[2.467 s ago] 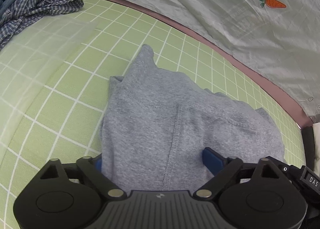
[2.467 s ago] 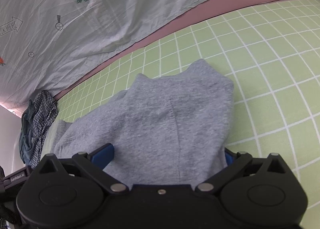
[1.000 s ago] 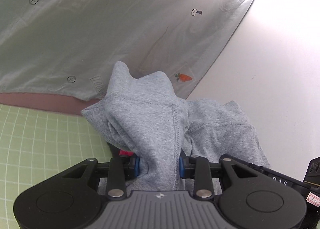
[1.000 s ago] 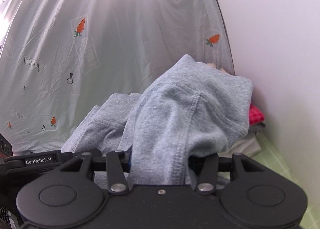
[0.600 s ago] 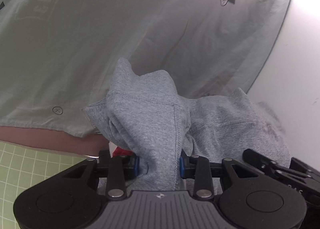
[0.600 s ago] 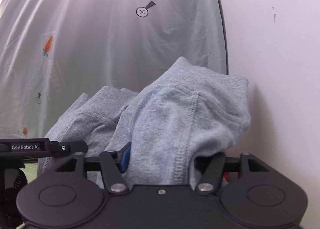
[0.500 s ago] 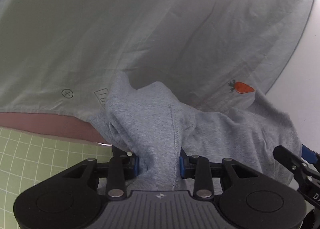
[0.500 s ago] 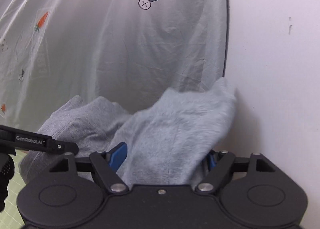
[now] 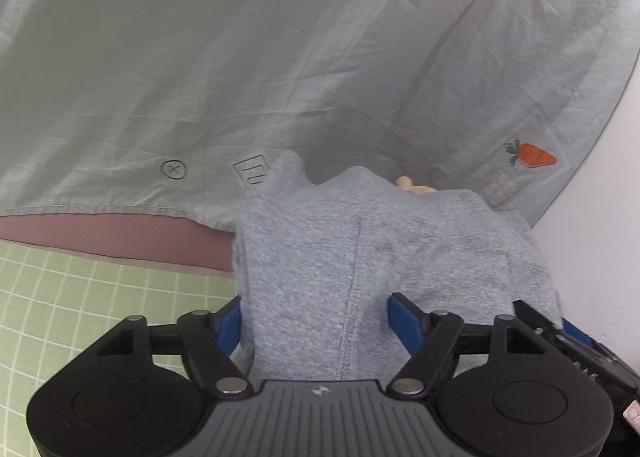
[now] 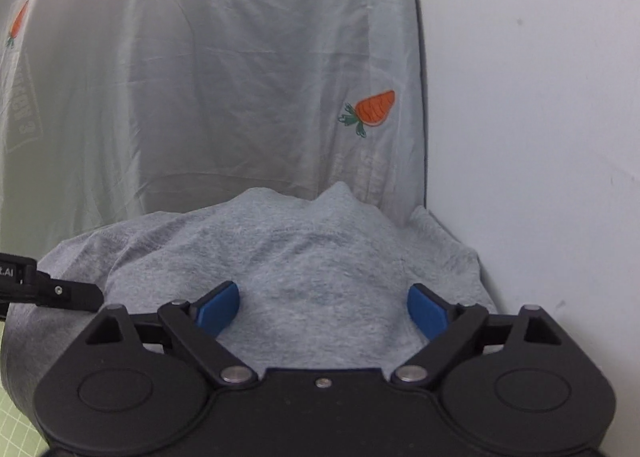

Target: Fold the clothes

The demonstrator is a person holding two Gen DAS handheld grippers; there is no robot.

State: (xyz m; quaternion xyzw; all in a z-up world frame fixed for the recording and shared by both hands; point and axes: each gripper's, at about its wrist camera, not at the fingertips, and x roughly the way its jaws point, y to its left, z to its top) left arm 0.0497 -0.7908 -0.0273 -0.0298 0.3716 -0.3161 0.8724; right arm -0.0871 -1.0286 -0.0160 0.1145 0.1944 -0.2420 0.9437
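Note:
A folded grey garment (image 9: 360,253) lies in the corner by the hanging sheet and the white wall, and it also fills the lower middle of the right wrist view (image 10: 320,257). My left gripper (image 9: 316,319) is opening; the cloth lies loose between its blue pads (image 9: 404,317), which no longer pinch it. My right gripper (image 10: 323,311) is also opening, its blue pads (image 10: 218,307) spread wide over the cloth without pressing it. Each gripper's black frame shows at the edge of the other's view. What lies under the garment is hidden.
A pale sheet with carrot prints (image 9: 280,57) hangs close behind the garment. A white wall (image 10: 540,137) stands to the right. The green grid mat (image 9: 80,305) with a pink edge strip (image 9: 120,233) extends to the left. Something beige (image 9: 412,185) peeks out behind the garment.
Both grippers carried the pinched grey garment from the mat to the corner by the wall and lowered it. Their jaws have since spread and let go of the cloth, which now lies flatter.

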